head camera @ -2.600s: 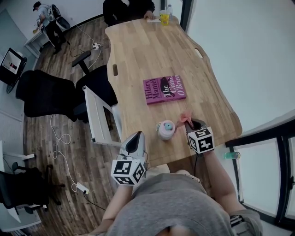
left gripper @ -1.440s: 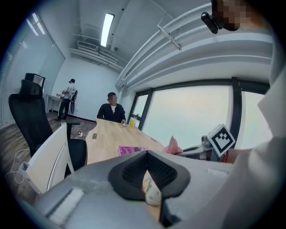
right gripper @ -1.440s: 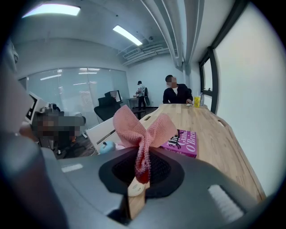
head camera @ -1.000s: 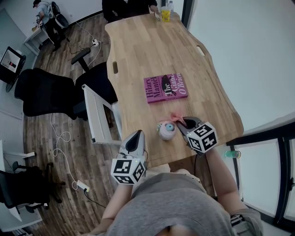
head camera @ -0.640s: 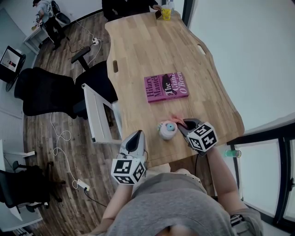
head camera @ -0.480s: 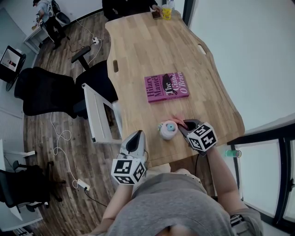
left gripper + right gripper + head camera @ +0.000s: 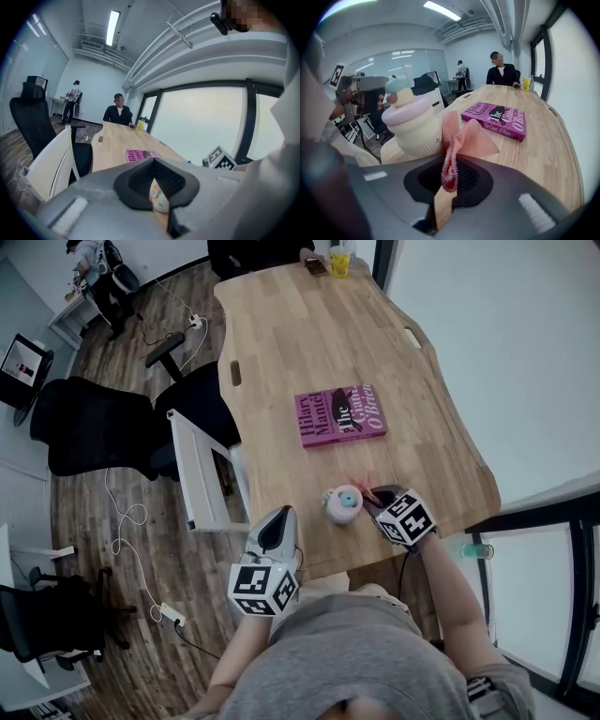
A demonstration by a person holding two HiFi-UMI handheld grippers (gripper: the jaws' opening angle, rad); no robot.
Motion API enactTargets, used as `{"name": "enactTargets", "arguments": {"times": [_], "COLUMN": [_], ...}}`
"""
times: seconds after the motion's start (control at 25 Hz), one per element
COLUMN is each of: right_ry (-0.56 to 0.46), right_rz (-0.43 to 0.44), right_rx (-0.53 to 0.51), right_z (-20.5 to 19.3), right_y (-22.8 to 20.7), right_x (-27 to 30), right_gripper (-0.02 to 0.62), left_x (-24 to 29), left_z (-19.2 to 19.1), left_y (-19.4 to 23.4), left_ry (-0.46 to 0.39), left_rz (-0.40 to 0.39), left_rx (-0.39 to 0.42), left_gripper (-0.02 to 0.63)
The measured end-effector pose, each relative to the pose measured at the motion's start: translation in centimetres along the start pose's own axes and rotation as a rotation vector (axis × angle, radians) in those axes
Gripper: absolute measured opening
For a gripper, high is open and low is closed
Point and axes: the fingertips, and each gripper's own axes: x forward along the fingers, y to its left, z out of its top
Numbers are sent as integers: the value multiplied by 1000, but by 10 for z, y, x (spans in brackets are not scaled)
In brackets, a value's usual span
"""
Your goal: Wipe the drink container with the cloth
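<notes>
While the right gripper [image 7: 449,176] has its jaws clamped on a fold of the pink mesh cloth [image 7: 461,140], the cloth's loose part fans upward right beside the container [image 7: 412,124], seemingly brushing its side. That container, pale with a blue cap, stands upright on the wooden table [image 7: 309,334] close to the near edge, just left of the right gripper in the head view. A purple book [image 7: 339,414] lies flat farther along the table. Off the table's near edge, the left gripper [image 7: 153,161] has its jaws closed together on nothing and points toward the container.
</notes>
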Motion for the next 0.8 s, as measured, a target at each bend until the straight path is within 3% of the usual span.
{"name": "enactTargets", "arguments": {"times": [0.56,0.8], "right_ry": [109,88], "right_rz": [-41,-86], "right_rx": [13,61], "right_z": [-36,-37], "right_y": [-12,-13], "right_x": [40,40], "right_gripper": [28,28], "left_x": [-10,-22], "left_z": [-12,-14], "left_y": [0,-1], "left_ry": [20,13], "left_rz": [15,29], "left_rx": [1,0], "left_gripper": [3,2]}}
